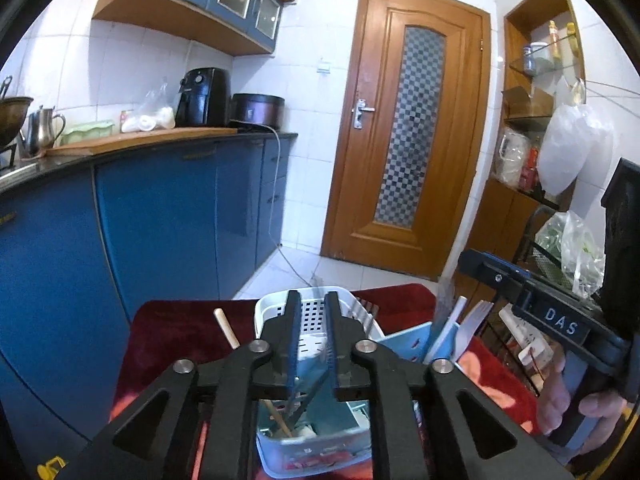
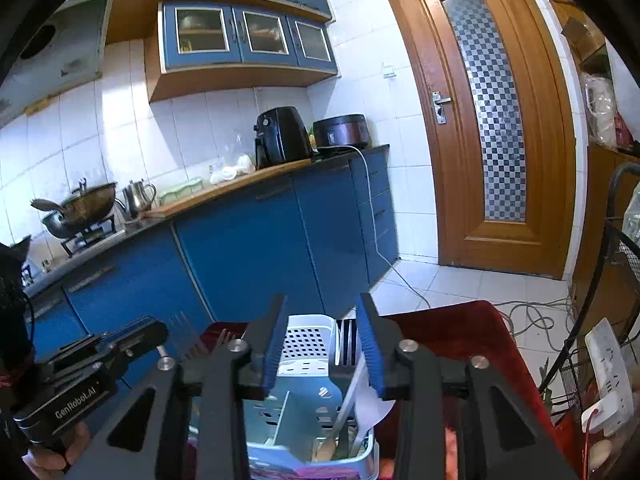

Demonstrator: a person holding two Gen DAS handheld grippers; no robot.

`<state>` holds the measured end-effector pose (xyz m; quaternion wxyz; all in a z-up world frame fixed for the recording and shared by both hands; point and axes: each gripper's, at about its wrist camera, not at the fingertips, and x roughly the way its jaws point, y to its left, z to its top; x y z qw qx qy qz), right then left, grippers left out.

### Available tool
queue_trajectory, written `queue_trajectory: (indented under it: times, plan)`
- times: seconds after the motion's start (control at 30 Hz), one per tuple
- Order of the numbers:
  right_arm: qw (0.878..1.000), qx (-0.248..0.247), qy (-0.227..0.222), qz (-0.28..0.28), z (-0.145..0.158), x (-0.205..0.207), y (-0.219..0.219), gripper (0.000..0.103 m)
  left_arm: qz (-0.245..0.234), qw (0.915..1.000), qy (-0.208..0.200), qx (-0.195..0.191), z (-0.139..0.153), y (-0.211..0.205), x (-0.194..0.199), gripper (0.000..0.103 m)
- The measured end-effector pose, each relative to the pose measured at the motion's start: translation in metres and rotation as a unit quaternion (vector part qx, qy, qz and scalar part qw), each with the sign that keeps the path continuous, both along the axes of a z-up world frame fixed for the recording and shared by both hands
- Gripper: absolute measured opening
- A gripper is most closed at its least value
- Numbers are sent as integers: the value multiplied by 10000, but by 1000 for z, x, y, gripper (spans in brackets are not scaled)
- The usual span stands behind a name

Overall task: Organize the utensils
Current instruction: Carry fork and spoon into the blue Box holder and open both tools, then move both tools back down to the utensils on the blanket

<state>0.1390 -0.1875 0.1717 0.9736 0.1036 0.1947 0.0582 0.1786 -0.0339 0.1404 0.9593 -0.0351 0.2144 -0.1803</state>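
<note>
A light blue utensil caddy (image 1: 404, 346) with a white perforated basket (image 1: 310, 314) stands on a red cloth. My left gripper (image 1: 313, 298) hovers over it, jaws slightly apart, nothing pressed between the pads; a wooden stick and dark chopsticks (image 1: 306, 402) stand in the compartment beneath it. A white plastic fork (image 1: 474, 320) sticks up at the caddy's right end. My right gripper (image 2: 323, 304) is open above the same caddy (image 2: 304, 408). A white plastic utensil (image 2: 370, 404) rests in the compartment just below its right pad (image 2: 370, 354), not gripped.
A wooden handle (image 1: 226, 332) pokes up left of the basket. The red cloth (image 2: 460, 328) covers a small table. A white power strip (image 2: 608, 364) and a wire rack (image 2: 624, 264) stand to the right. Blue cabinets (image 1: 160, 220) run along the left, a wooden door (image 1: 404, 128) beyond.
</note>
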Motion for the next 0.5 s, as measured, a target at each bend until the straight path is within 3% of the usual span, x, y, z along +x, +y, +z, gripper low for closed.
queue_trajectory:
  times: [0.1,0.5]
  plan:
    - [10000,28,-20,4,3,-9,-1,41,-37,9999,-109,-6,4,0,-12,35]
    - [9996,-58,239,128,0,-57,2,49,-91,9999,-71,8,13,-2,-50,46]
